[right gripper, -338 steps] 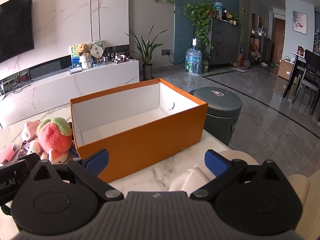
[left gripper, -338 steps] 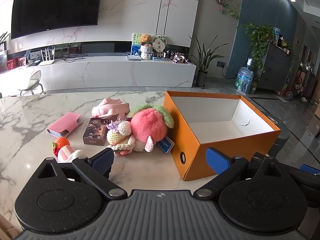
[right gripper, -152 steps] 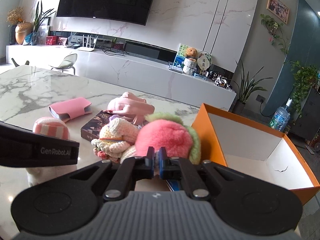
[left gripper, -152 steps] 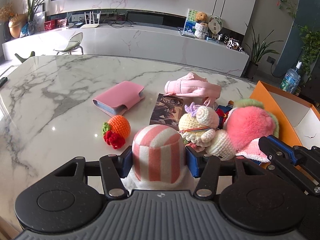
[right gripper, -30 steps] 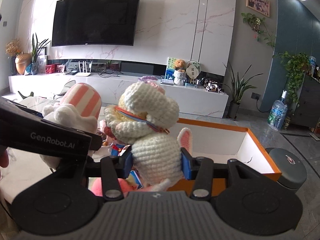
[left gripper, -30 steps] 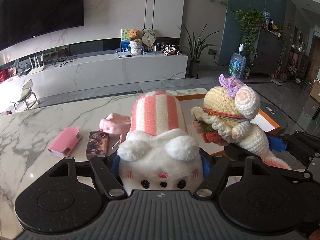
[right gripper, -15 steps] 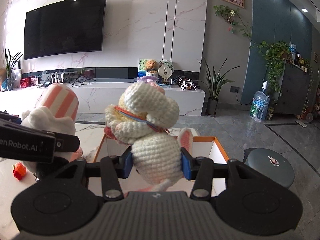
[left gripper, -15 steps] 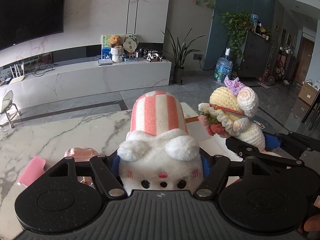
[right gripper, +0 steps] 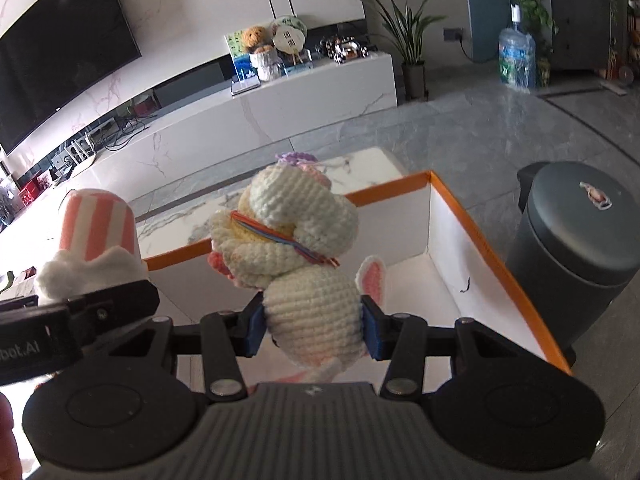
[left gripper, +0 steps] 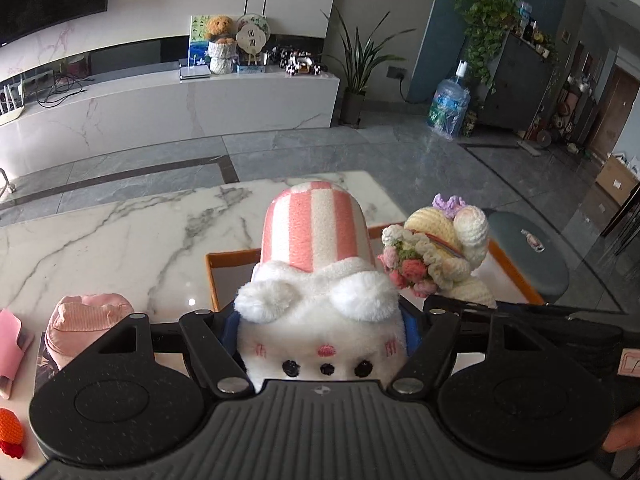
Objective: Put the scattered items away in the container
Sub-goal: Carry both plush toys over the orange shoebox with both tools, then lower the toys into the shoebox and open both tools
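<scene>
My left gripper is shut on a white plush toy with a pink-and-white striped hat, held over the near left part of the orange box. To its right, my right gripper is shut on a cream crocheted doll that hangs above the box's white inside. The crocheted doll also shows in the left wrist view, and the striped plush shows at the left of the right wrist view.
On the marble table left of the box lie a pink pouch, a pink wallet, a card box under the pouch and an orange crocheted fruit. A dark round bin stands right of the box.
Both grippers have carried their toys to the right, from over the table to above the orange box. The right gripper has rolled, so its view is now tilted.
</scene>
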{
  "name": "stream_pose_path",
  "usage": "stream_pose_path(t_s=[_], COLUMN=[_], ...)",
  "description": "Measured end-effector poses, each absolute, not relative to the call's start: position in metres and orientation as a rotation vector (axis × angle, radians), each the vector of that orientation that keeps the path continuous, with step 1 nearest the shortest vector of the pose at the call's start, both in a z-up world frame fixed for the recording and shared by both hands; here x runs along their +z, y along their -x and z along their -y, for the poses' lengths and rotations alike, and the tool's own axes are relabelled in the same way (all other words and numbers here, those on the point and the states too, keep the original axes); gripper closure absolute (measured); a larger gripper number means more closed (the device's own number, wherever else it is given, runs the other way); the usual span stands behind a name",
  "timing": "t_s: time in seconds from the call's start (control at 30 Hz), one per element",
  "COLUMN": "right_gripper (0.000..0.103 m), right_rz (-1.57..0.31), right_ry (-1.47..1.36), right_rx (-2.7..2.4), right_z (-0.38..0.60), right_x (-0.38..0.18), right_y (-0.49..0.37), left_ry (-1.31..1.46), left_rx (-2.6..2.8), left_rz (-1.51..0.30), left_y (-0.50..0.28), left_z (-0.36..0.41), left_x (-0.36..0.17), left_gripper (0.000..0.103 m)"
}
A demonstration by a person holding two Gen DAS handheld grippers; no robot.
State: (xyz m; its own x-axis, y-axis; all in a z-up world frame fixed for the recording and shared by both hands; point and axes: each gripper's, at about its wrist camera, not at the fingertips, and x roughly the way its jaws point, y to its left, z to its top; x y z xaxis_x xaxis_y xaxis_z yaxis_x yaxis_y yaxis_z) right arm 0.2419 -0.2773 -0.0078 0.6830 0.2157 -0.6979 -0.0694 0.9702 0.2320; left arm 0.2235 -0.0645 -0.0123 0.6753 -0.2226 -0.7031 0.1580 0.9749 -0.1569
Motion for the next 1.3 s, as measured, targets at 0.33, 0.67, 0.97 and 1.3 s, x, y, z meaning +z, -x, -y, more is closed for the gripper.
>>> stream_pose_path(t_s=[0.33,0.67,0.97,1.3], right_gripper=[0.052,0.052,0.052,0.051], right_rz=[-0.981,-0.974,-0.983,-1.018], right_ry=[-0.176,-0.121,-0.128,-0.111], right_rx=[0.193,0.128,0.162,0.160], right_z=[0.277,0.294,0.290,0.285], right_x=[-0.049,-0.060,-0.062,-0.067], right_y=[-0.271,-0.277,-0.280,-0.288], left_ry=[-0.040,-0.014,-0.045,-0.070], left_rx=[-0.194,-0.264,-0.089,-0.089], left_rz=[-0.886,-0.909,-0.978,-1.010], left_y=[-0.237,-0.230,-0.259,-0.269], left_z=[0.086,0.105,0.104,0.104], left_x=[-0.040,-0.039,-0.053,-0.054], left_gripper=[0.018,0.018,0.017,0.014])
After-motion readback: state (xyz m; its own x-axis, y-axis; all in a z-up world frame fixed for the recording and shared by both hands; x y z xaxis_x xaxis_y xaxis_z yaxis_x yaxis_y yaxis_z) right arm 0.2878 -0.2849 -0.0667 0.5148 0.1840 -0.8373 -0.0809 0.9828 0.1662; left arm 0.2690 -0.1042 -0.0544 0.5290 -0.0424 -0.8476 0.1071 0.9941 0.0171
